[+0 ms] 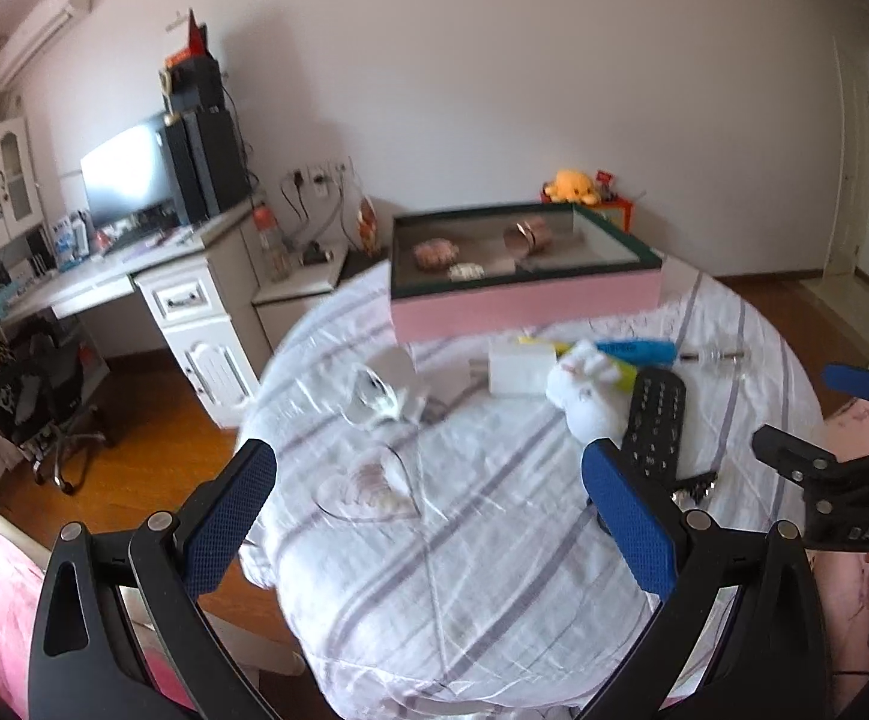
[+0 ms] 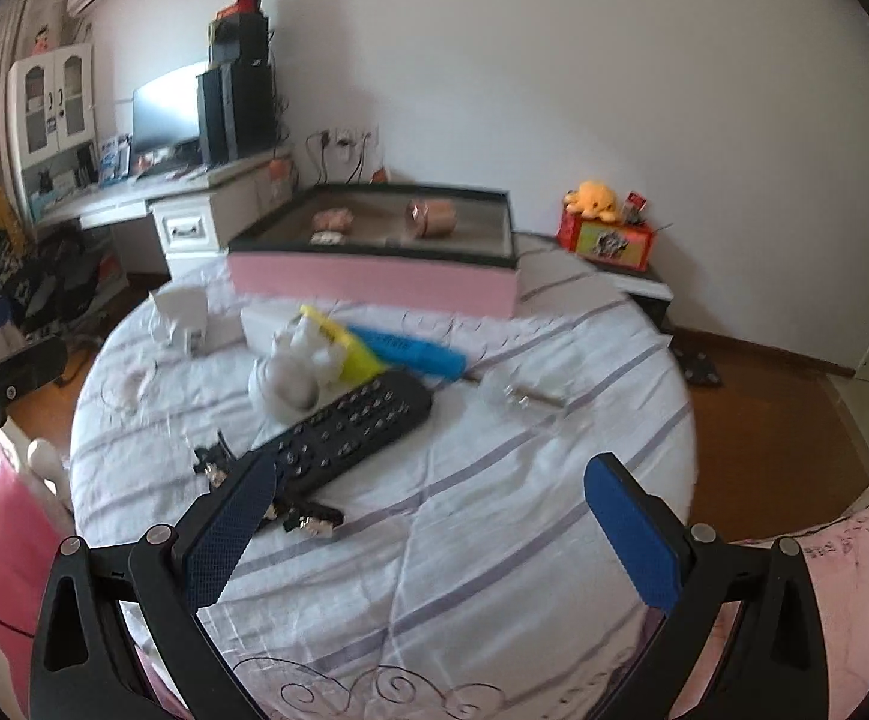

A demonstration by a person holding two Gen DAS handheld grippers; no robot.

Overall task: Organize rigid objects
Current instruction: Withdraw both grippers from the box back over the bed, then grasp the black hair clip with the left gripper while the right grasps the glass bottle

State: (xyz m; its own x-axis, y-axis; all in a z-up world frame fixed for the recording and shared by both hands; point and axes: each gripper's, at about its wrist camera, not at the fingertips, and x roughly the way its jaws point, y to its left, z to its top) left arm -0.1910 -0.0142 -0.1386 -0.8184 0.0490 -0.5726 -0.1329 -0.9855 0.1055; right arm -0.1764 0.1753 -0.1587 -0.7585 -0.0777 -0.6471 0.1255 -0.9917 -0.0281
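Observation:
A round table with a striped white cloth point(image 1: 464, 540) carries a pink box point(image 1: 524, 300) with a dark rim, holding a few small items. In front of it lie a black remote point(image 1: 655, 420), a white plush toy point(image 1: 584, 390), a white box point(image 1: 518, 367), a blue-handled screwdriver point(image 1: 638, 351), a clear glass piece point(image 1: 374, 399) and a heart-shaped clear dish point(image 1: 368, 489). My left gripper point(image 1: 428, 510) is open above the dish. My right gripper point(image 2: 428, 516) is open near the remote point(image 2: 350, 426) and a small black clip point(image 2: 302, 516).
A white desk point(image 1: 134, 276) with a monitor stands at the left beyond the table, with a chair point(image 1: 38, 396) beside it. A red box with a yellow plush point(image 2: 605, 234) sits by the wall. The floor is wood. A white mug point(image 2: 179, 309) stands at the table's left.

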